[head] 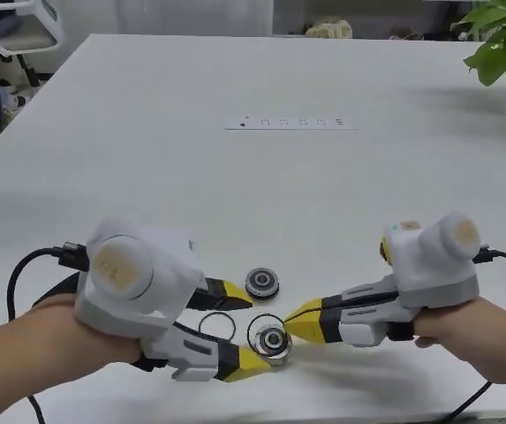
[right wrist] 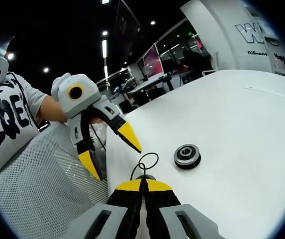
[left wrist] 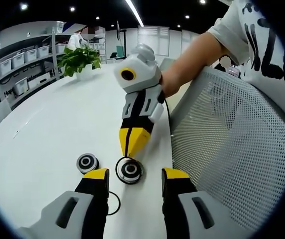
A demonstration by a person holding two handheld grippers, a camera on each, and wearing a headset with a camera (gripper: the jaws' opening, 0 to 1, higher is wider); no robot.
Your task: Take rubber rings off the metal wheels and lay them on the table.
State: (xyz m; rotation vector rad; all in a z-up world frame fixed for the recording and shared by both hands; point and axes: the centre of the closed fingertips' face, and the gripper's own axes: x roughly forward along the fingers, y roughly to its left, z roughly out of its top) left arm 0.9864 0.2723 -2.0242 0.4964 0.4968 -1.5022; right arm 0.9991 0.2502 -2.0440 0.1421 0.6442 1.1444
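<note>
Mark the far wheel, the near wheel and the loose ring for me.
far wheel [head: 262, 283], head view, its hub
near wheel [head: 272, 340], head view, its hub
loose ring [head: 218, 313], head view, its top arc

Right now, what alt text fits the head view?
Two hand-held tools, left tool open and right tool shut, meet at a metal wheel on a white table. A second wheel and a loose rubber ring lie beside it.
</note>
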